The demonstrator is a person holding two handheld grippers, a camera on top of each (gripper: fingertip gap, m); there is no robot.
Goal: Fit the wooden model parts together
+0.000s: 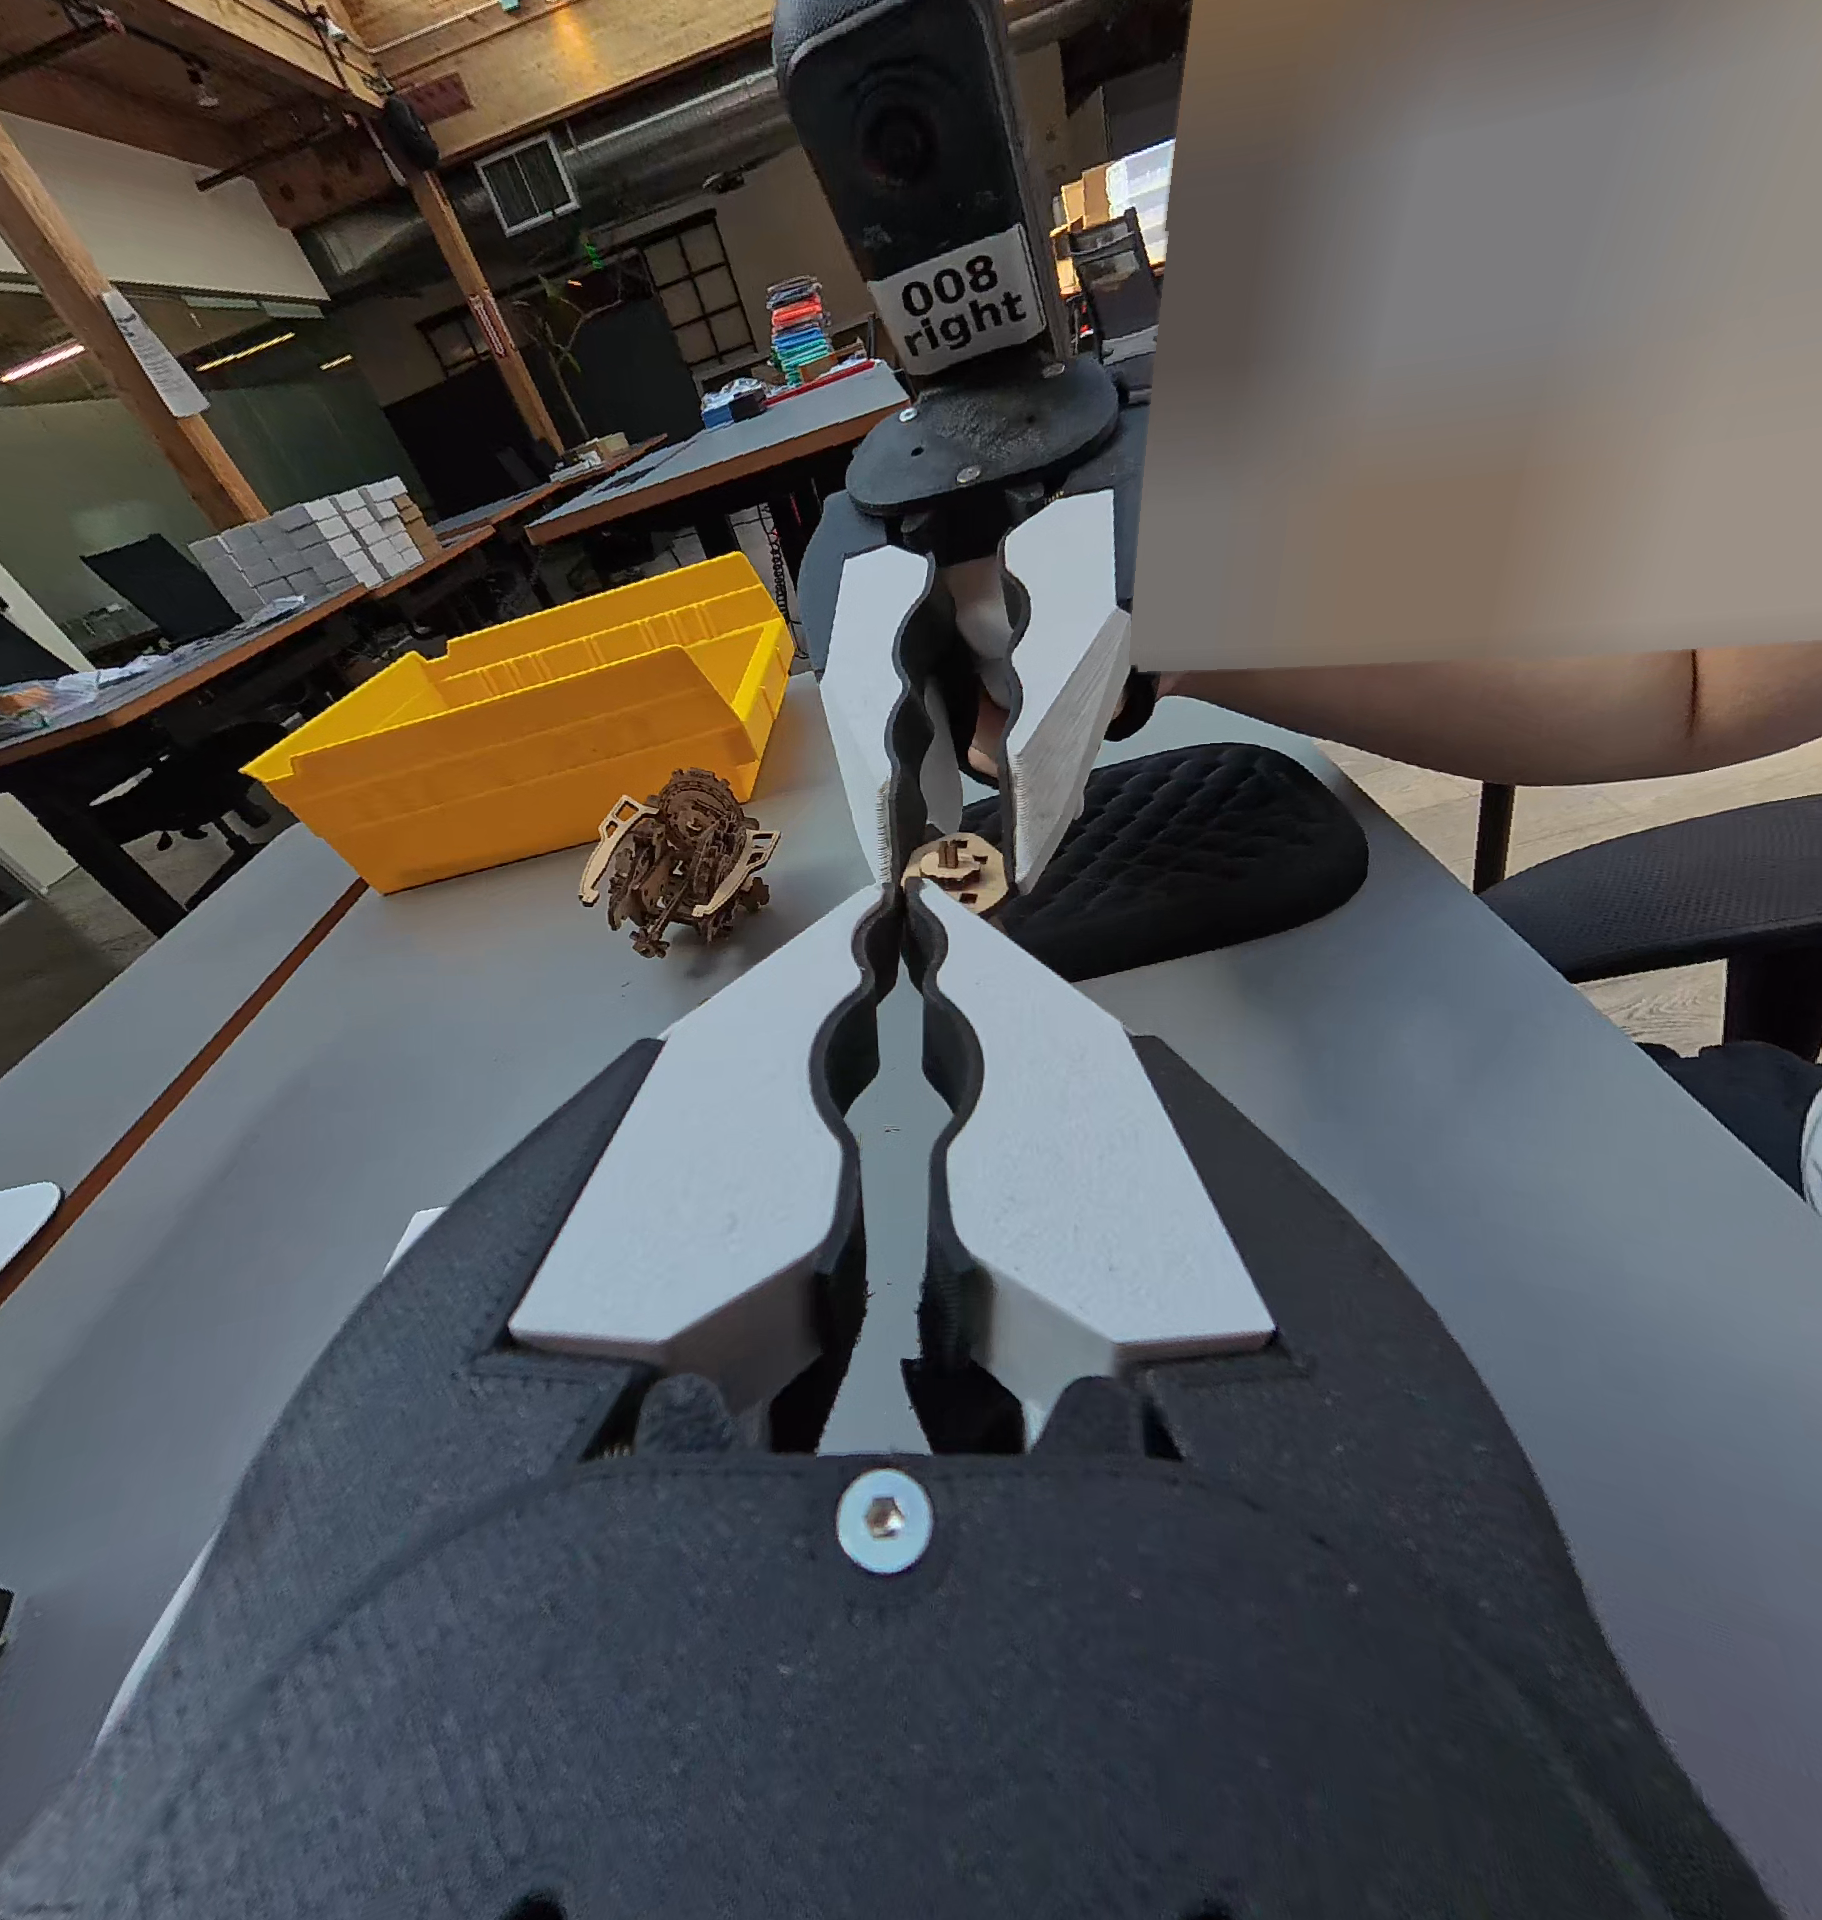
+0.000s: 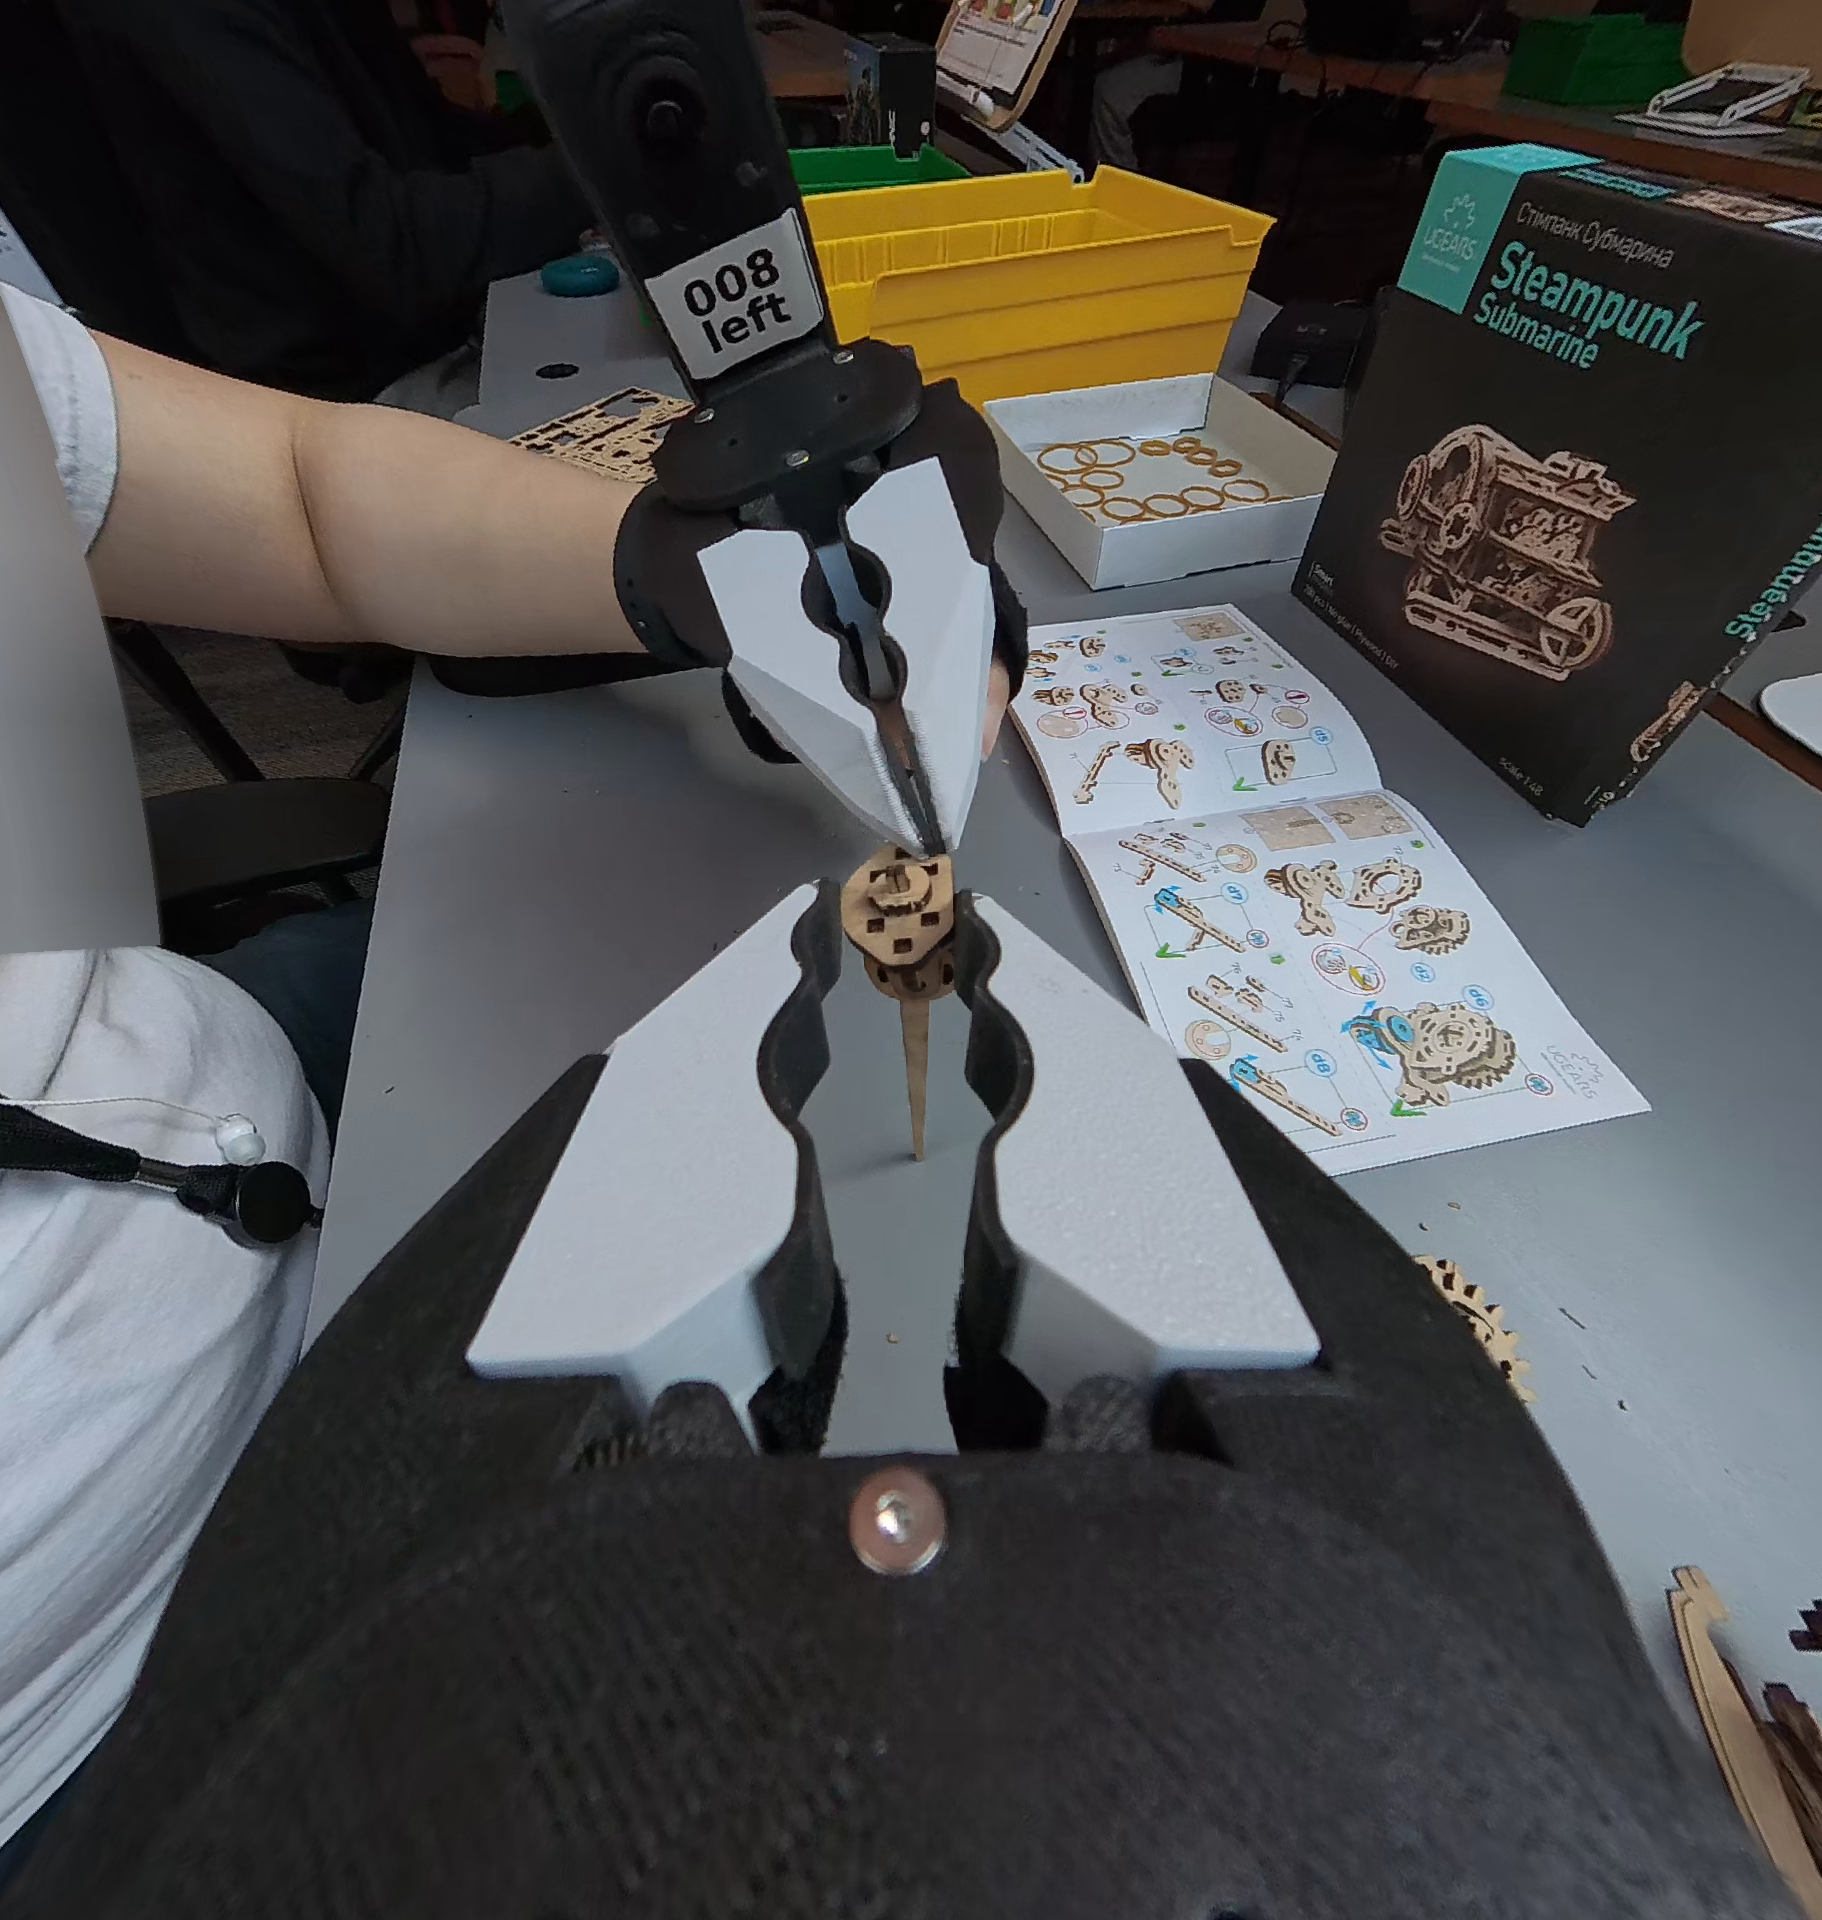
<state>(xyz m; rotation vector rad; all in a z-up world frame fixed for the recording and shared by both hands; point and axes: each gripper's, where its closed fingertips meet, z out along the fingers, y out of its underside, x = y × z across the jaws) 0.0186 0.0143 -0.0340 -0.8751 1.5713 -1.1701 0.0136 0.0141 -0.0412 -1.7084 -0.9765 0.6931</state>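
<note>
My right gripper [image 2: 899,906] is shut on a small wooden sub-assembly [image 2: 902,940], stacked discs with square holes. A thin pointed wooden stick [image 2: 917,1070] hangs from it toward the grey table [image 2: 595,935]. My left gripper [image 2: 922,840] comes in from above, jaws closed, tips touching the short peg on top of the sub-assembly. I cannot tell if it pinches the peg. In the left wrist view my left gripper [image 1: 899,902] is closed just in front of the sub-assembly [image 1: 957,868], held by the right gripper [image 1: 954,847]. A partly built wooden model [image 1: 678,873] stands on the table to the left.
A yellow bin [image 1: 533,727] sits behind the model. An open instruction booklet [image 2: 1302,883], the kit box [image 2: 1572,468] and a white tray of rubber rings [image 2: 1146,488] lie to the right. A loose gear [image 2: 1478,1330] and wooden sheets [image 2: 1738,1745] sit nearby. A black chair back [image 1: 1187,852] stands behind. My two grippers' fingertips are within a few centimetres of each other. The partly built wooden model [image 1: 678,873] is about 25 cm from both grippers' fingertips.
</note>
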